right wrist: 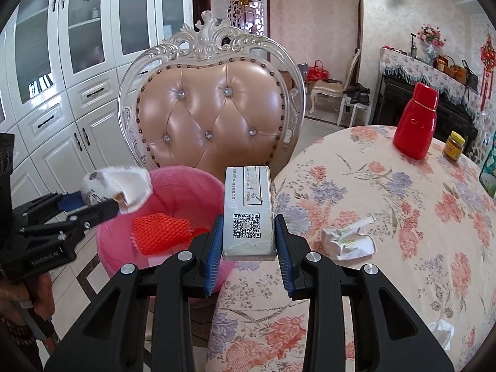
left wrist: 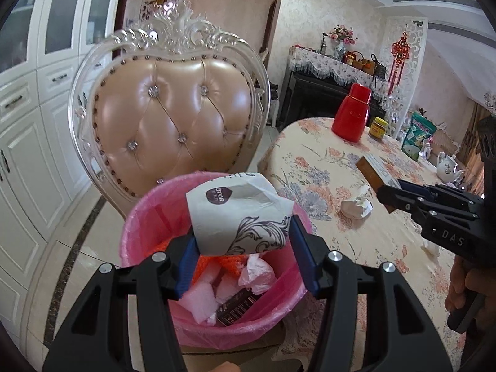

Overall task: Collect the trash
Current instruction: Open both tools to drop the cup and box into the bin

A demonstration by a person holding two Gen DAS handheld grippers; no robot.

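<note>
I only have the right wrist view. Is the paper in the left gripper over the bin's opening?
Observer: Yes. In the left wrist view, the left gripper pinches a patterned paper wrapper that appears to hang above the pink bin.
Operator: What's inside besides the orange net?
Observer: Pale foam pieces, a crumpled pink tissue and a dark barcoded box.
Operator: Anything near the green bag?
Observer: A white teapot stands to its right on the table.

Tufted chair [right wrist: 210, 117], red flask [right wrist: 417, 124], jar [right wrist: 454, 146]
</note>
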